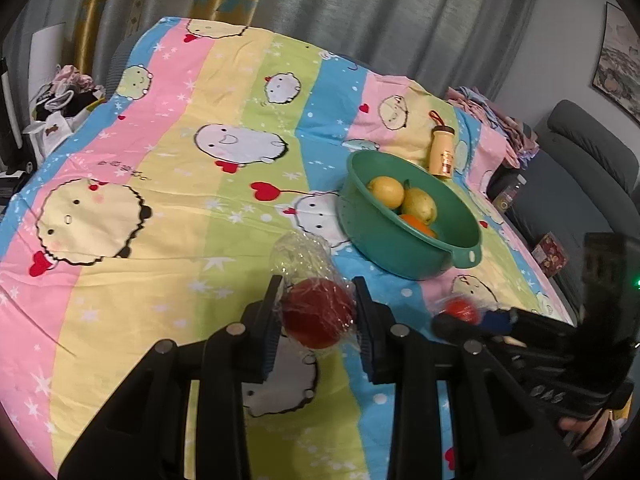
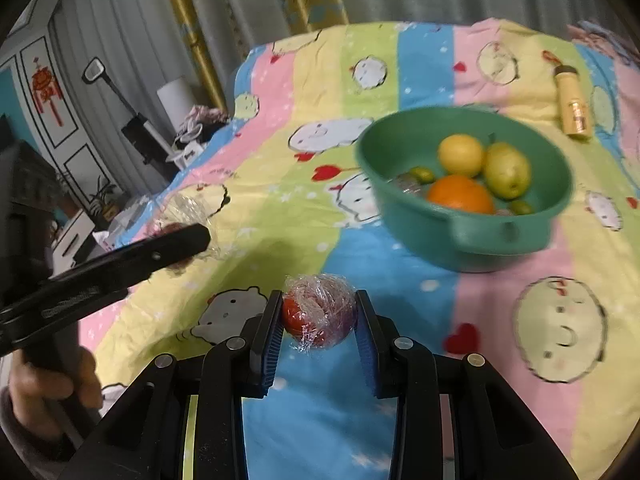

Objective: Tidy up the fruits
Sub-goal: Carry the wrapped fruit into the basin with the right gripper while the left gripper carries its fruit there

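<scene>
My left gripper [image 1: 318, 312] is shut on a dark red fruit in clear film [image 1: 318, 314], held above the striped cartoon bedsheet [image 1: 160, 160]. A tail of film [image 1: 298, 254] sticks out past the fingers. My right gripper [image 2: 318, 314] is shut on a second red fruit wrapped in crinkled film [image 2: 320, 312], lifted over the sheet. That right gripper [image 1: 460, 316] also shows low on the right in the left wrist view. The green plastic bowl [image 2: 400, 136] holds a lemon [image 2: 460, 154], a pear [image 2: 508, 174], an orange [image 2: 460, 196] and small green fruits [image 2: 424, 174]. In the right wrist view the left gripper [image 2: 192, 236] enters from the left.
A yellow bottle [image 2: 572, 110] lies on the sheet behind the bowl. Folded clothes [image 1: 492, 116] sit at the bed's far right edge, with a grey sofa [image 1: 580, 168] beyond. Cluttered furniture [image 2: 152, 136] and curtains [image 1: 360, 8] stand past the bed. A person's hand [image 2: 52, 376] grips the left tool.
</scene>
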`<act>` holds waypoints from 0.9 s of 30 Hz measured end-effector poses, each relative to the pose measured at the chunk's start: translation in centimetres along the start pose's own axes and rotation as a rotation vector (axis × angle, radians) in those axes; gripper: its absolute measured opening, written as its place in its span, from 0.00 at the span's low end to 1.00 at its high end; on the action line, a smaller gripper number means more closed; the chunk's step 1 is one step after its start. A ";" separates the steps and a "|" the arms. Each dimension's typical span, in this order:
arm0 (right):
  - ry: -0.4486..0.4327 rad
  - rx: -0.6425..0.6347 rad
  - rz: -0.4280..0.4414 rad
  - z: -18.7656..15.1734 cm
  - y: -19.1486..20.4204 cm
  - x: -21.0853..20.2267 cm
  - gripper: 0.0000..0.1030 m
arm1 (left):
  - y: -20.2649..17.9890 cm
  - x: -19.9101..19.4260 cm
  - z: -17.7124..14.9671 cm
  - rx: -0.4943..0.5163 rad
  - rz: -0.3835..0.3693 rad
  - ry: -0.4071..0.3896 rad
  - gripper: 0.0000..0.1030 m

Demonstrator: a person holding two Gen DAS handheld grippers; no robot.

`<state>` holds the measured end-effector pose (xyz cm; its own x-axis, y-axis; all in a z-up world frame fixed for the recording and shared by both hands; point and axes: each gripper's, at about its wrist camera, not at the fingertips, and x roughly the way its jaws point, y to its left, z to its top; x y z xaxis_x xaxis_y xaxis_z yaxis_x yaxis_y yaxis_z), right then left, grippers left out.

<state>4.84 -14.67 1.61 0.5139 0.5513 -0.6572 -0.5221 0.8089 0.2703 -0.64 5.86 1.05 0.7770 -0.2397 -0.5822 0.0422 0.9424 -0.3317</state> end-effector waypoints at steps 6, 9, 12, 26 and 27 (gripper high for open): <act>-0.067 0.038 -0.015 0.5 -2.6 -2.9 0.35 | -1.8 0.6 -0.1 0.033 -0.031 0.004 0.31; -0.099 0.044 -0.019 0.8 -3.8 -3.8 0.35 | -2.7 0.8 0.1 0.047 -0.041 0.002 0.31; -0.133 0.047 -0.013 1.3 -5.1 -4.3 0.35 | -3.5 0.8 0.6 0.042 -0.073 -0.011 0.31; -0.178 0.078 0.007 5.6 -10.4 -3.3 0.35 | -7.3 4.7 5.3 0.092 -0.077 -0.006 0.32; -0.176 0.079 0.007 5.9 -10.7 -3.1 0.35 | -7.4 5.0 5.8 0.088 -0.083 -0.002 0.31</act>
<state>12.86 -23.78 4.93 0.6253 0.5789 -0.5234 -0.4746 0.8145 0.3338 6.60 -0.95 4.86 0.7697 -0.3172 -0.5540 0.1613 0.9363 -0.3120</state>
